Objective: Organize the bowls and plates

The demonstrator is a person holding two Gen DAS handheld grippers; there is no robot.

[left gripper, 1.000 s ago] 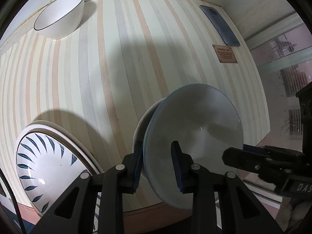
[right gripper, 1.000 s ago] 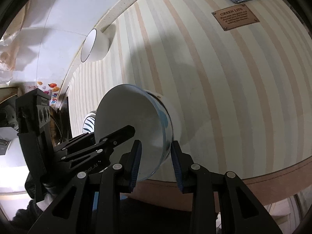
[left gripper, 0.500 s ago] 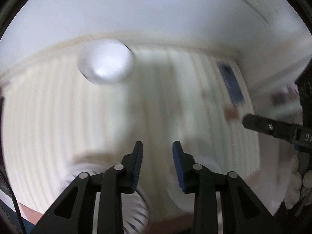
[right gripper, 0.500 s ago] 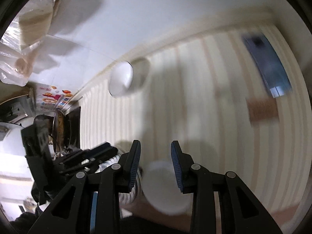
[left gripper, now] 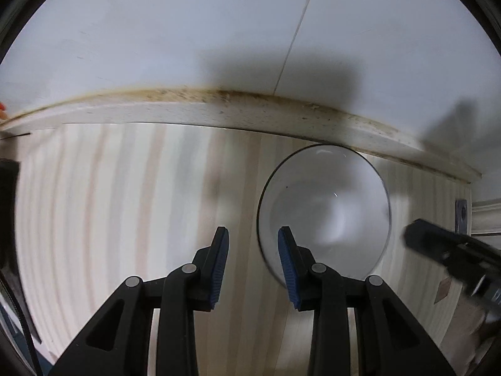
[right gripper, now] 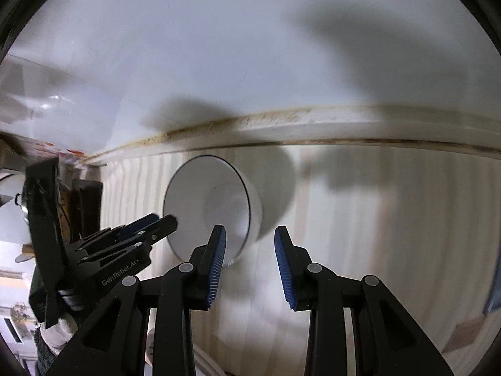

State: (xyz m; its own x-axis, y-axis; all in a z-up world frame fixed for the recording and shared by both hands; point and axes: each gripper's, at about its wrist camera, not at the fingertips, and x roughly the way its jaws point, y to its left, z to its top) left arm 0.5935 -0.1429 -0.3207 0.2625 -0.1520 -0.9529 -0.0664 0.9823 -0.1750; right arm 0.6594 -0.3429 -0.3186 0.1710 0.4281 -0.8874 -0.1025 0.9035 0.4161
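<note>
A white bowl with a thin dark rim [left gripper: 325, 213] stands on the striped table near the back wall. In the left wrist view my left gripper [left gripper: 252, 260] is open and empty, its right finger just in front of the bowl's left rim. The bowl also shows in the right wrist view [right gripper: 213, 210]. My right gripper [right gripper: 249, 261] is open and empty, its left finger in front of the bowl's lower right edge. The left gripper shows in the right wrist view [right gripper: 162, 221] at the bowl's left side.
The white wall and a stained ledge [left gripper: 219, 109] run close behind the bowl. The striped tablecloth [left gripper: 109, 203] stretches to the left. A dark object [right gripper: 84, 200] stands at the table's far left edge. The right gripper's body [left gripper: 454, 250] enters at right.
Both grippers let go of the grey-blue plate near the front edge and moved forward to the white bowl by the back wall. Both now stand open and empty.
</note>
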